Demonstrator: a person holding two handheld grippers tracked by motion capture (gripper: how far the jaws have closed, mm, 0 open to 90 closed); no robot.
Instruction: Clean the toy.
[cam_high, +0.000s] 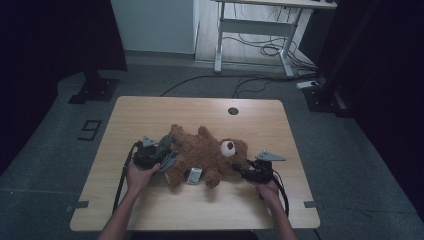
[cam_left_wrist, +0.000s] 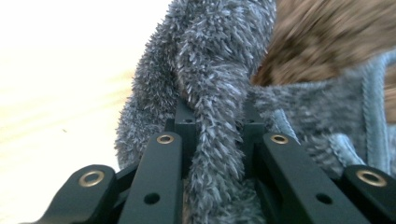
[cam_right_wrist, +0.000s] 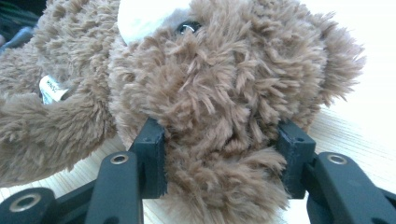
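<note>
A brown teddy bear (cam_high: 200, 150) lies on its back in the middle of the wooden table (cam_high: 145, 115), head to the right. A white tag (cam_high: 194, 175) hangs at its side. My left gripper (cam_high: 164, 153) is at the bear's leg end, shut on a fold of grey fuzzy garment (cam_high: 168, 159). In the left gripper view the grey garment (cam_left_wrist: 210, 60) runs up between the jaws of the left gripper (cam_left_wrist: 217, 128), with the bear's brown fur (cam_left_wrist: 327, 37) behind it. My right gripper (cam_high: 241, 170) is shut on the bear's head. The right gripper view has the jaws of the right gripper (cam_right_wrist: 224, 144) pressed into both sides of the bear's head (cam_right_wrist: 224, 93).
A round cable hole (cam_high: 233, 111) sits near the table's far edge. Beyond the table are a white desk frame (cam_high: 260, 25) and loose cables (cam_high: 260, 80) on the floor. Bare tabletop lies left, front and far right of the bear.
</note>
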